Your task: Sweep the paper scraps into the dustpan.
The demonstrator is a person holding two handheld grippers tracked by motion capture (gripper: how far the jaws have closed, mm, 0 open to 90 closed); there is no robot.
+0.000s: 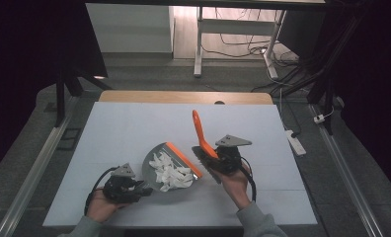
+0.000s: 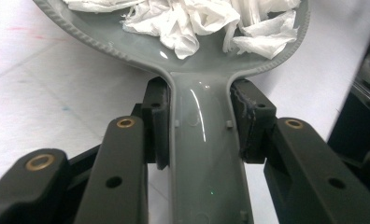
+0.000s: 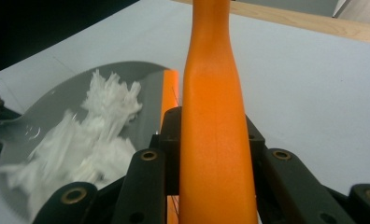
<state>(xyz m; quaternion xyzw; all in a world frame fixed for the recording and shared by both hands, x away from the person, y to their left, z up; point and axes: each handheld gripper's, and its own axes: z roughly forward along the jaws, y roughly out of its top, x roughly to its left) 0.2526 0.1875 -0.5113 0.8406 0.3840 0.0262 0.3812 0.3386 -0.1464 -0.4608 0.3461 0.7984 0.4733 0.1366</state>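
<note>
1. Both jaws are clamped: left gripper [image 1: 134,188] on the dustpan [image 1: 170,170] handle, right gripper [image 1: 222,159] on the orange brush [image 1: 203,134].
2. Dustpan sits mid-table, holding paper scraps [image 1: 171,176].
3. Risk: tip it and scraps probably slide out at 1 o'clock, past the orange lip.
4. Brush sits at 3 o'clock, nothing blocking.
</note>
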